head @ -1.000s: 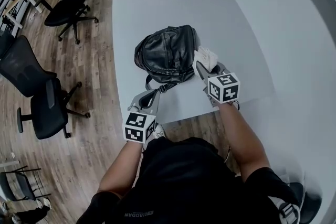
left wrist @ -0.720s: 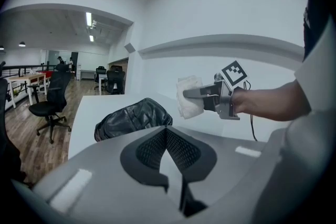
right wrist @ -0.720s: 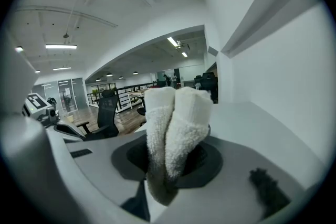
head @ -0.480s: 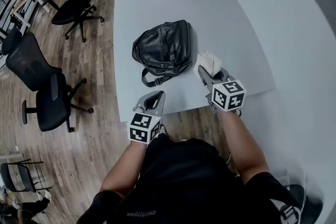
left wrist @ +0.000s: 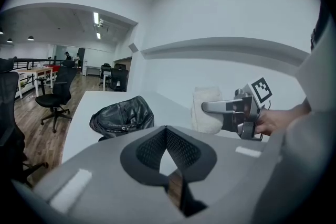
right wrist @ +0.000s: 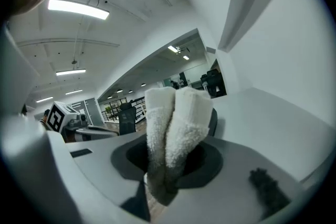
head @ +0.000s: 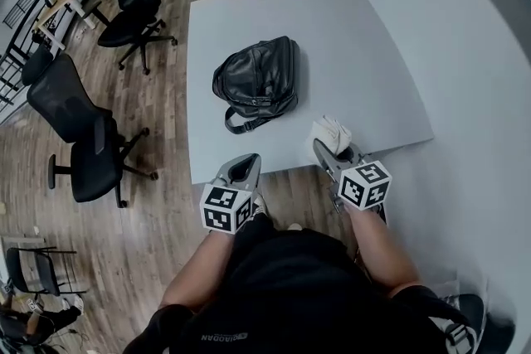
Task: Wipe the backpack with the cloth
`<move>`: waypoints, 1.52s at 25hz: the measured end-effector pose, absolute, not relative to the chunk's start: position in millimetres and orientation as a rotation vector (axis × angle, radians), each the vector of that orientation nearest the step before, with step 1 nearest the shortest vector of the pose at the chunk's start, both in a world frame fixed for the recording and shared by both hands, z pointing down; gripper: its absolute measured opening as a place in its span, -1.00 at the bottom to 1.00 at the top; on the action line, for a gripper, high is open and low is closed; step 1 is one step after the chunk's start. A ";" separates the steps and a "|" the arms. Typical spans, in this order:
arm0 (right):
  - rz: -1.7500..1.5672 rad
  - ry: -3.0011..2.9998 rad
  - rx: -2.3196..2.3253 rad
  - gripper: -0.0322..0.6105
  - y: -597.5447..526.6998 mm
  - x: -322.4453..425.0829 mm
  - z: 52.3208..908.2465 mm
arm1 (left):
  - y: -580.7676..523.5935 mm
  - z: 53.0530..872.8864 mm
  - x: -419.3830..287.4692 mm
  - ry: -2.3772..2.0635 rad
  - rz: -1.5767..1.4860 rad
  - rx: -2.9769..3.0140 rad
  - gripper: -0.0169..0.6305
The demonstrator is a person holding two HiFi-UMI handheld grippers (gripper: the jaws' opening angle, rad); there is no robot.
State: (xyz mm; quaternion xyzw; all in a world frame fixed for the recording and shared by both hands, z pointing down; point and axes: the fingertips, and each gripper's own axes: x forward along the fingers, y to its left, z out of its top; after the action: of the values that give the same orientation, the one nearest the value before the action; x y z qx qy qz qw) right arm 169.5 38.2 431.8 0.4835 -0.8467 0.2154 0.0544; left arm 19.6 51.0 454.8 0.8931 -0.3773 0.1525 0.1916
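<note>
Right claw is clamped on the cloth, left claw closed on nothing, both at the table edge. Backpack sits toward 11 o'clock (nothing touching it), so I'd say no wiping's happening right now.

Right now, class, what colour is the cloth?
White; the cloth shows best in the right gripper view.

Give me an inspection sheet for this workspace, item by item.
Surface: white table, backpack on it.
Job's things: black backpack lies on the table, apart from both tongs; white cloth held over the table's near edge.
Clutter: nothing seen.
Tongs: left tongs shut, empty, at the near edge; right tongs shut on the cloth.
Cables: nothing seen.
Surroundings: black office chairs on wood floor to the left; white wall to the right.
</note>
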 end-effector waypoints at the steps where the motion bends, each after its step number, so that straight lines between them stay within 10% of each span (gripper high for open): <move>1: 0.662 -2.571 1.460 -0.56 46.8 171.1 432.7 | 56.5 451.3 19.6 -1.068 0.430 2.507 -0.93; 38: 0.562 -2.491 1.539 -0.57 97.7 33.5 419.3 | 70.2 429.3 -86.1 -0.871 0.330 2.602 -0.93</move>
State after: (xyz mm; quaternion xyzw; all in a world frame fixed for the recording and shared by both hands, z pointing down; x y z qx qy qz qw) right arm 33.5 97.7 419.3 0.5146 -0.8327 0.1879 0.0801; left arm -86.1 70.2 429.3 0.9248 -0.3096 0.1171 0.1877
